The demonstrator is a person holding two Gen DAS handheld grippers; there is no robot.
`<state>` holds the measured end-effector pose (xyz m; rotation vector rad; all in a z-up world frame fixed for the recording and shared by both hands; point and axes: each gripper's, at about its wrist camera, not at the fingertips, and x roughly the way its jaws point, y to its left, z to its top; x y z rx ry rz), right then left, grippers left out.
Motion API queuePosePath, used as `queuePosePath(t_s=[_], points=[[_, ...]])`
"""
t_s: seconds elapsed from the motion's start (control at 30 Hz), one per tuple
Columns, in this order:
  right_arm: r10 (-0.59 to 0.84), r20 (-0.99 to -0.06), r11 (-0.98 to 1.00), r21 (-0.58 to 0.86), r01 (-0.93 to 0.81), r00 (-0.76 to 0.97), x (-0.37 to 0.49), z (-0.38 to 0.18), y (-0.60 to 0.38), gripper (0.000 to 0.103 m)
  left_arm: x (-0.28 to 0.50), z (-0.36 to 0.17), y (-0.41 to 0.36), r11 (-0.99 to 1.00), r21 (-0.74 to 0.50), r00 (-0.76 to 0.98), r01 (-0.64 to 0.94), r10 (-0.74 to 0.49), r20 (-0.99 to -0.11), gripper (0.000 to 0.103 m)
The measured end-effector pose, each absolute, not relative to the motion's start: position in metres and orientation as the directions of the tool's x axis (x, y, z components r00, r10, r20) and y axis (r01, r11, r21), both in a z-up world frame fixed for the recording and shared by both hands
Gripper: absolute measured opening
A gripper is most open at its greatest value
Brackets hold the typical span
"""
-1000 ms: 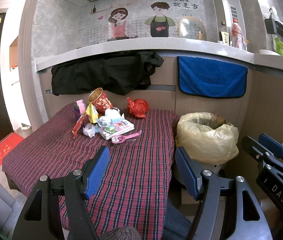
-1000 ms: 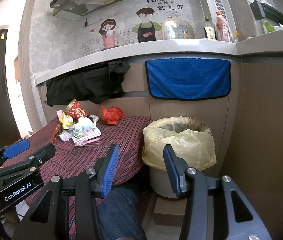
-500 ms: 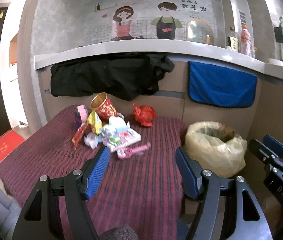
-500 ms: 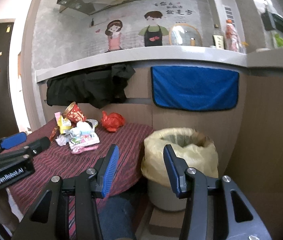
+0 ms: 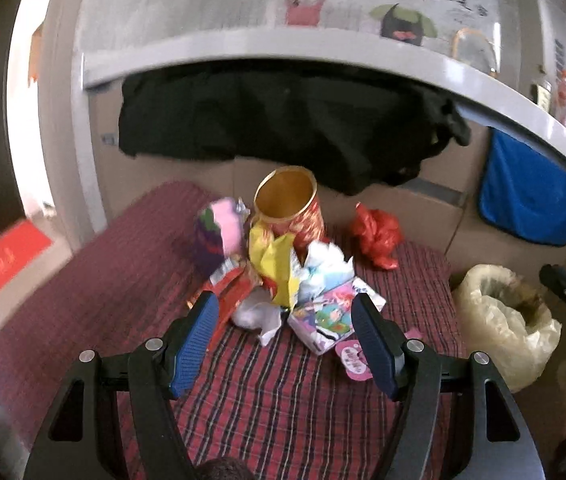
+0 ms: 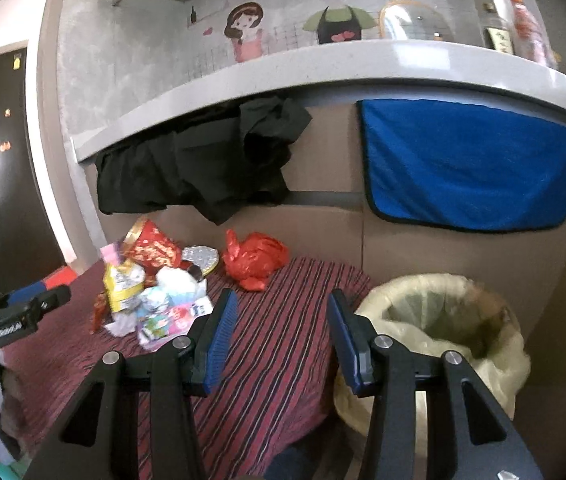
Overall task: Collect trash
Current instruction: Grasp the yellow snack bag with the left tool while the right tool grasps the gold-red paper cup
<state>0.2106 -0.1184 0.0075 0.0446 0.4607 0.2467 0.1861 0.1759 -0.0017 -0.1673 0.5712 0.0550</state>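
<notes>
Left wrist view shows our left gripper (image 5: 283, 334) spread empty before the crumpled white paper wad (image 5: 257, 314), which we judge light and soft, best pinched across its bulk.

Trash pile (image 5: 283, 280) on table; lined bin (image 6: 443, 320) beside.

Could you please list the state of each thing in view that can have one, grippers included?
Left gripper: open, nothing between its fingers.
Right gripper: open, empty.
Red can: tipped over, mouth open, looks empty.
Red plastic bag: crumpled, lying apart from the pile.
Wrappers: crumpled, piled on the tablecloth.
Bin: open, lined with a yellowish bag, something already inside.
Blue towel: hanging flat.
Black cloth: draped, bunched.
</notes>
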Motion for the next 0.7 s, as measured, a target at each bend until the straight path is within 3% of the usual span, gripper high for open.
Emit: queuePosePath(t_s=[0.3,0.57,0.6,0.63,0.67,0.7], points=[[0.265,-0.535,0.964,0.136,-0.227,0.803,0.268,-0.032,-0.105,0.043,0.235,-0.023,0.181,0.980,-0.186,0.817,-0.077,-0.044,-0.574,0.056],[0.258,-0.573,0.963,0.091,-0.253,0.778,0.282,-0.047,-0.087,0.042,0.280,-0.033,0.209,0.960,-0.227,0.798,-0.162,-0.008,-0.602,0.056],[0.260,-0.578,0.963,0.092,-0.255,0.774,0.283,-0.048,-0.087,0.042,0.287,-0.037,0.210,0.962,-0.219,0.786,-0.162,-0.008,-0.618,0.054],[0.271,-0.591,0.959,0.101,-0.264,0.759,0.286,-0.050,-0.084,0.042,0.292,-0.041,0.211,0.962,-0.225,0.774,-0.154,-0.024,-0.632,0.042],[0.278,-0.595,0.957,0.105,-0.270,0.754,0.287,-0.049,-0.082,0.041,0.298,-0.045,0.213,0.960,-0.241,0.758,-0.142,-0.052,-0.651,0.036],[0.289,-0.596,0.953,0.107,-0.282,0.749,0.286,-0.048,-0.079,0.040,0.299,-0.046,0.214,0.959,-0.247,0.753,-0.139,-0.059,-0.655,0.035]])
